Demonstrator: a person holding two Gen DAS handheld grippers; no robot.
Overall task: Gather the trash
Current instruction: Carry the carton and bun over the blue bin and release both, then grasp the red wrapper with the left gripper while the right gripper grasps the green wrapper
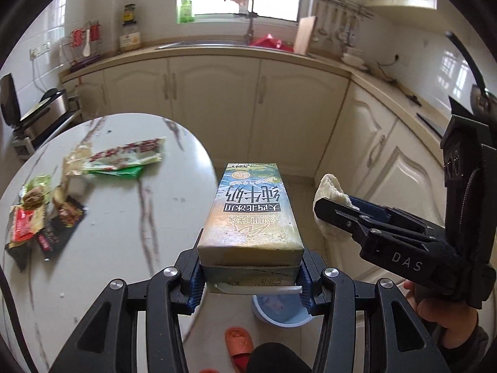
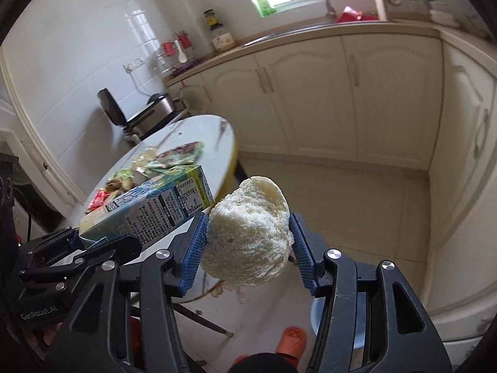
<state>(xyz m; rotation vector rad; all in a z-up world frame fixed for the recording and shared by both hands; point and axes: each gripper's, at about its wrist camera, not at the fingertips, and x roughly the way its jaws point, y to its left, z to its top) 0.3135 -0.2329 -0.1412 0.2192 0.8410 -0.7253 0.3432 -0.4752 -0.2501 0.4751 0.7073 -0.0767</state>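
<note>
From the left wrist, the left claw point(image 1: 250, 275) clenched a green-and-blue rectangular milk carton point(image 1: 250, 214) above a pale blue plastic bucket point(image 1: 279, 309), past the round white marble counter's point(image 1: 130, 217) right edge. Crumpled snack wrappers point(image 1: 115, 161) lay near its left edge.

From the right wrist, the right claw point(image 2: 248, 242) gripped a torn white bread piece point(image 2: 247, 233) beside the carton point(image 2: 149, 205).

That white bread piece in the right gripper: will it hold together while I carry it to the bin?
The bread piece looks soft and crumbly, so the right gripper may dent it or shed crumbs. It seems light for its size. Its rough surface sits between ridged blue pads, so slipping looks unlikely, though a torn edge could break off.
</note>
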